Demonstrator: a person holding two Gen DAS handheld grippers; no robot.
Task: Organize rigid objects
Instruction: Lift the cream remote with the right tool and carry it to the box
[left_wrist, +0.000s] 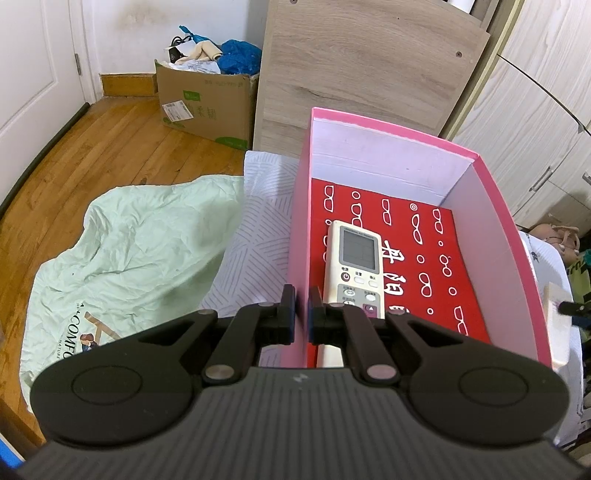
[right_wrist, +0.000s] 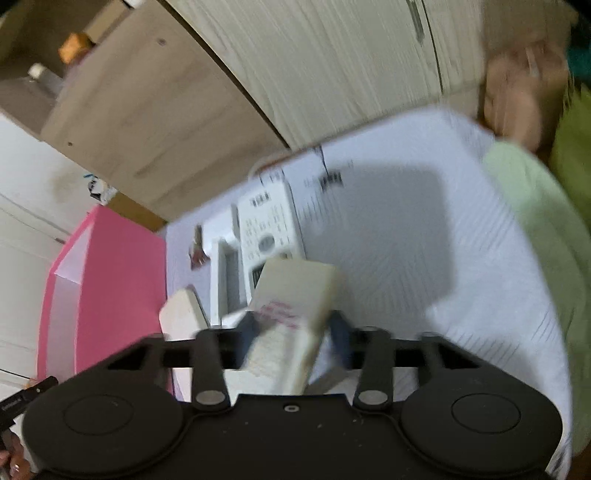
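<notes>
Behind the left fingers (left_wrist: 301, 314), remote (left_wrist: 355, 266) half hidden in pink box (left_wrist: 301, 206).

A brown cardboard box (left_wrist: 207, 101) full of blue bags sits on the wood floor (left_wrist: 92, 155) by a white door (left_wrist: 33, 70), near a tall wooden board (left_wrist: 365, 70), and a crumpled green blanket (left_wrist: 129, 251) lies beside the bed sheet (left_wrist: 251, 236).

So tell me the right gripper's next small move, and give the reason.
Probably lift the cream remote and carry it toward the pink box. The right gripper has that remote between its fingers, though blur hides how firm the grip is; the left gripper is clamped on the box wall, and one white remote already lies inside.
</notes>
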